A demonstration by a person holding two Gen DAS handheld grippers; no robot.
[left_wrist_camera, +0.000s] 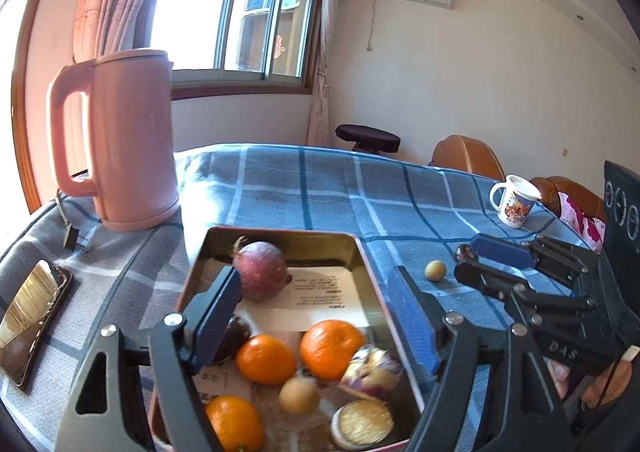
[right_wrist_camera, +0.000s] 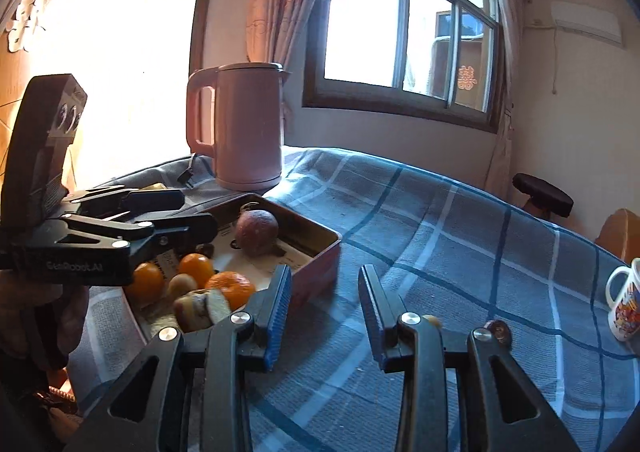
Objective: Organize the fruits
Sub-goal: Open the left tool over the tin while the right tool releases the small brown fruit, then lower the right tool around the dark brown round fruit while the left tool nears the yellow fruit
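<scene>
A metal tin tray (left_wrist_camera: 280, 240) on the checked tablecloth holds a reddish passion fruit (left_wrist_camera: 262, 270), three oranges (left_wrist_camera: 330, 348), a small yellow fruit (left_wrist_camera: 298, 396), a dark fruit and cut purple pieces (left_wrist_camera: 370, 372). My left gripper (left_wrist_camera: 316, 316) is open and empty, hovering over the tray. A small yellow fruit (left_wrist_camera: 435, 270) and a small dark fruit (left_wrist_camera: 464, 252) lie on the cloth right of the tray. My right gripper (right_wrist_camera: 324, 312) is open and empty above the cloth beside the tray (right_wrist_camera: 316, 256); the two loose fruits (right_wrist_camera: 500, 330) sit behind its right finger.
A pink kettle (left_wrist_camera: 128, 140) with its cord stands at the back left. A phone (left_wrist_camera: 30, 316) lies left of the tray. A printed mug (left_wrist_camera: 516, 204) stands at the right edge. Chairs and a stool stand beyond the table.
</scene>
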